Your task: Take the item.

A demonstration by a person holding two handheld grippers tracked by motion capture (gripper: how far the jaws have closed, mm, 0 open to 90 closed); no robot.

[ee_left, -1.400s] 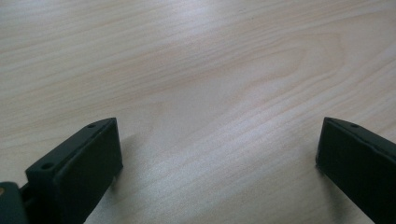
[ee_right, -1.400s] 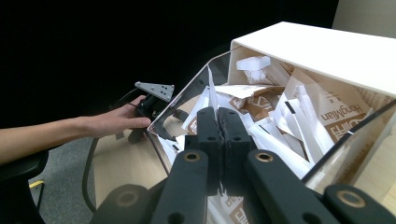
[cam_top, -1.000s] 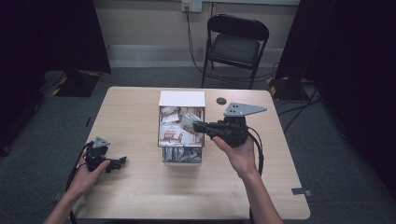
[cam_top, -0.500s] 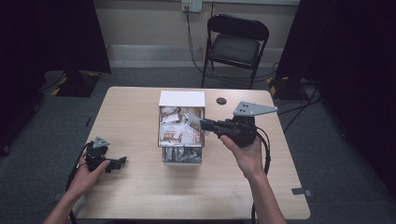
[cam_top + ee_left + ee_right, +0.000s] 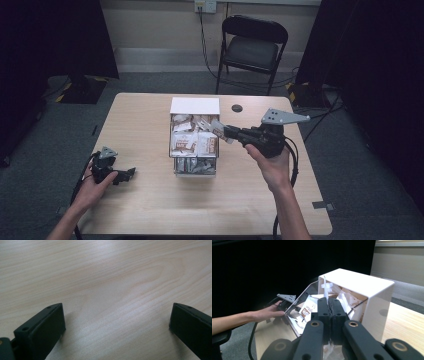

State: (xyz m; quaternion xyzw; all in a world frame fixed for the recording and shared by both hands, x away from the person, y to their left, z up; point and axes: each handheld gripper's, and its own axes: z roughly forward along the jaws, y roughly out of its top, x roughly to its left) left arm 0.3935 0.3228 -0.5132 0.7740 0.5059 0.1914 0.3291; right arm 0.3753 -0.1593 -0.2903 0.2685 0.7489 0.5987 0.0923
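At the lower left of the high view, the left gripper [image 5: 131, 173] rested on the table [image 5: 145, 130], jaws wide apart and empty. Mid-frame, the right gripper [image 5: 218, 127] pinched what looked like a packet [image 5: 218, 129] above the box [image 5: 194, 106].

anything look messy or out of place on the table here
Nothing is spilled or damaged. The packets lie jumbled at mixed angles inside the clear box, none on the table. The right gripper holds one packet above the box; the left gripper rests open on bare wood.
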